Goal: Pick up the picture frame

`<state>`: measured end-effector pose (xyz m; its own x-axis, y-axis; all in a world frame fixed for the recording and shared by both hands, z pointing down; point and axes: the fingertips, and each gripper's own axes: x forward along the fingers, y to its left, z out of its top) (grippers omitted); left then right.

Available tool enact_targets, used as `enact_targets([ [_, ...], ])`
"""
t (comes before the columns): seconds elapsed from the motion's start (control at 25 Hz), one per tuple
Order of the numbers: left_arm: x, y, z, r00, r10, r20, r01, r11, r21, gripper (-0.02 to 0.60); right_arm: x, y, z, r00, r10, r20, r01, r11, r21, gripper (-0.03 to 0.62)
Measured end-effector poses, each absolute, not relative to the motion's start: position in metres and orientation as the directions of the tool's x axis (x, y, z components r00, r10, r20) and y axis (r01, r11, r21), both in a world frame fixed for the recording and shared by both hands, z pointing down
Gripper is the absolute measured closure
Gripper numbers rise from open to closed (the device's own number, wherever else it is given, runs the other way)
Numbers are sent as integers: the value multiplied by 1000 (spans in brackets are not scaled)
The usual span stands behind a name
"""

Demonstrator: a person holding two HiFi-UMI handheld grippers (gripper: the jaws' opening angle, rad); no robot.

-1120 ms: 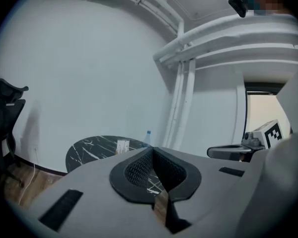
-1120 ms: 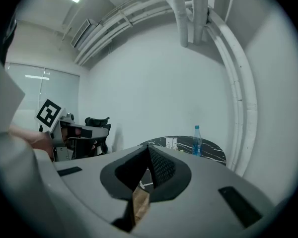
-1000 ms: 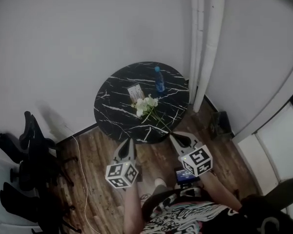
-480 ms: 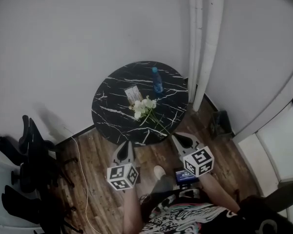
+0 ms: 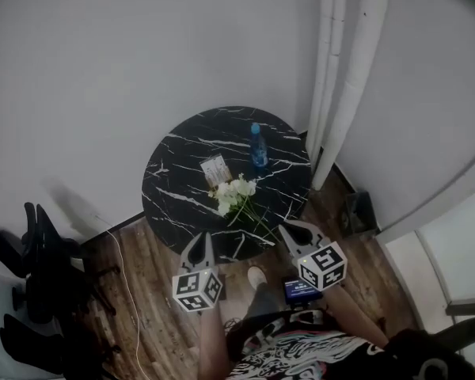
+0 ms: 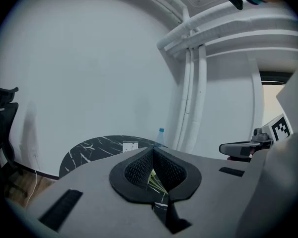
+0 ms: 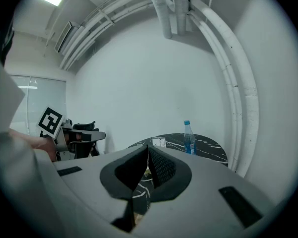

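A small picture frame (image 5: 215,169) stands near the middle of a round black marble table (image 5: 172,190); it also shows in the left gripper view as the frame (image 6: 130,146) and in the right gripper view as the frame (image 7: 159,142). My left gripper (image 5: 200,242) hovers over the table's near edge, shut and empty. My right gripper (image 5: 291,229) hangs at the near right edge, also shut with nothing in it. Both are well short of the frame.
White flowers (image 5: 234,194) with green stems lie in front of the frame. A blue-capped water bottle (image 5: 257,147) stands to its right. White pipes (image 5: 344,93) run down the wall at right. Black office chairs (image 5: 39,267) stand at left on the wood floor.
Both grippers have moved forward toward the table, from over the floor to its near edge. The table now looks closer and lower in the head view.
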<state>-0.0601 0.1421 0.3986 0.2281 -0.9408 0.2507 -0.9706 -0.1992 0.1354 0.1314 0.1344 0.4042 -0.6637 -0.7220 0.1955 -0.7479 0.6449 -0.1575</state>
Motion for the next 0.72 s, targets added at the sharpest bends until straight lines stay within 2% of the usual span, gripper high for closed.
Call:
enact_targets([
  [0.4,-97,4,410,283,-918,279,-957,-253,139,568,89,11,410,-627,-737,252,-779,605,-168,576],
  [0.72,-133,-64,431,300,-910,286,-948,-250,198,568,44,-51,426,-627,-711,317,-773,619,-141,576],
])
